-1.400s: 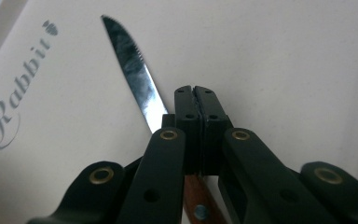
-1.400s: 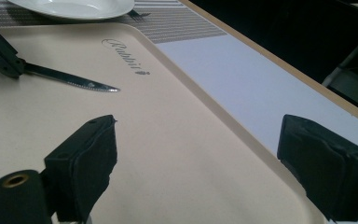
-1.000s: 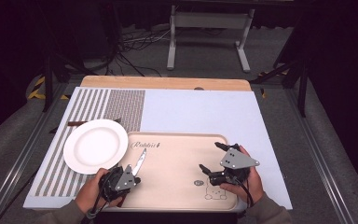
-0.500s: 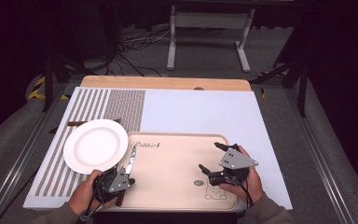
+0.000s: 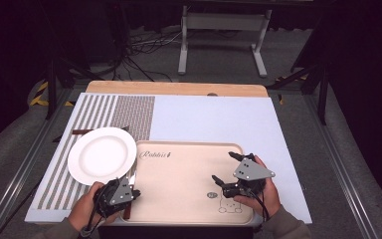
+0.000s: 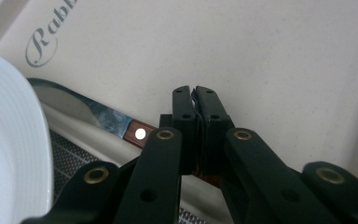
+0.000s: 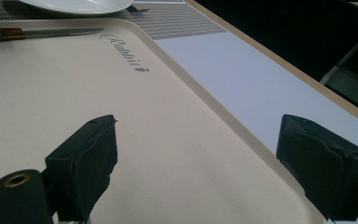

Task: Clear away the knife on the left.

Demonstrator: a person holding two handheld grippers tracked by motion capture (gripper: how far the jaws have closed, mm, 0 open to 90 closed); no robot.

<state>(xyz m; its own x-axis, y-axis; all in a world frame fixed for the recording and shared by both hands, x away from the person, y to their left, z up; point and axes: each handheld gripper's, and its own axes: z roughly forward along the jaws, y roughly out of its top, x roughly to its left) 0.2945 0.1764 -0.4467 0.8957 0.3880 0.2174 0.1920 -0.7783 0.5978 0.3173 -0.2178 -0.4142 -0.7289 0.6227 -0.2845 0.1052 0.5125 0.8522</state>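
Knife (image 6: 103, 116) handle pinched in left gripper (image 6: 196, 100) at tray's (image 5: 179, 199) nine o'clock rim; next, lift clear; right gripper (image 5: 227, 169) jaws spread, idle.

A steak knife (image 6: 103, 117) with a serrated steel blade and riveted wooden handle lies flat along the tray's nine o'clock rim, its tip toward twelve o'clock.

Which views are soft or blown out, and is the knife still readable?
High view: evenly lit table, dark surroundings, plate nearly blown white. Left gripper view: left gripper sharp, shut on the knife, whose blade carries a mottled reflection and rivet a bright glint; plate rim blurred. Right gripper view: right gripper open and soft up close, tray lettering readable.
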